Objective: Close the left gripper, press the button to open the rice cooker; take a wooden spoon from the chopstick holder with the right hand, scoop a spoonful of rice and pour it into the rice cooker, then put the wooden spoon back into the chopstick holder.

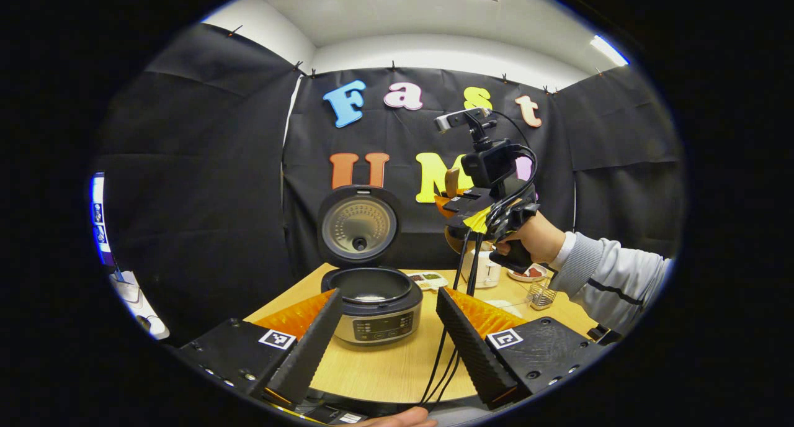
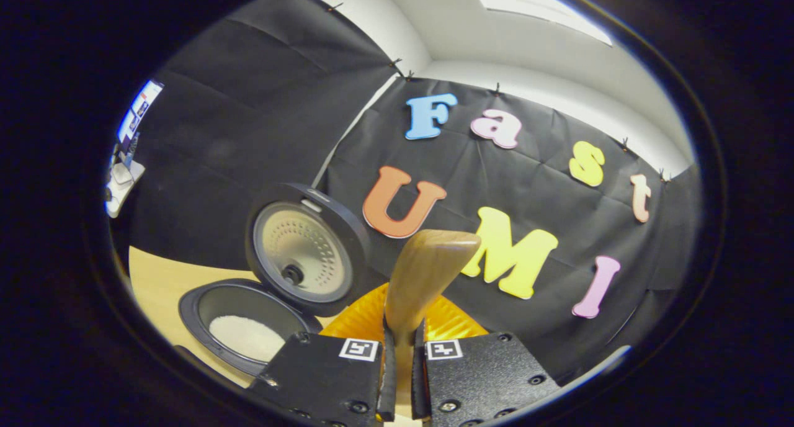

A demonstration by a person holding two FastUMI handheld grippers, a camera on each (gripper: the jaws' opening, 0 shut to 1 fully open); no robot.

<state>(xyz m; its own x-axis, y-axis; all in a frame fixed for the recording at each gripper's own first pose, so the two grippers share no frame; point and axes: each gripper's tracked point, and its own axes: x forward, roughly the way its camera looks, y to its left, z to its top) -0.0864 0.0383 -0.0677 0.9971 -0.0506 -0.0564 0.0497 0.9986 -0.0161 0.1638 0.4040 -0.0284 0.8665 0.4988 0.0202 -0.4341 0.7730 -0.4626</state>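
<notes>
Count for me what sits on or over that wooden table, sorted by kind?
Rice cooker, lid up: 1
Wooden spoon, clamped in the right claw: 1
Claws, counting the open left claw: 2
Small dishes: 2, a food tray and a plate
White container: 1
Wire basket: 1
Total: 8

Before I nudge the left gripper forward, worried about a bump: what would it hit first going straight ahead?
Probably the open rice cooker, standing straight ahead between the left gripper's spread fingers; depth is uncertain.

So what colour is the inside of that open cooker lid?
Silvery metal dotted with small holes, set in a black rim; the rice cooker lid shows best in the right gripper view.
</notes>
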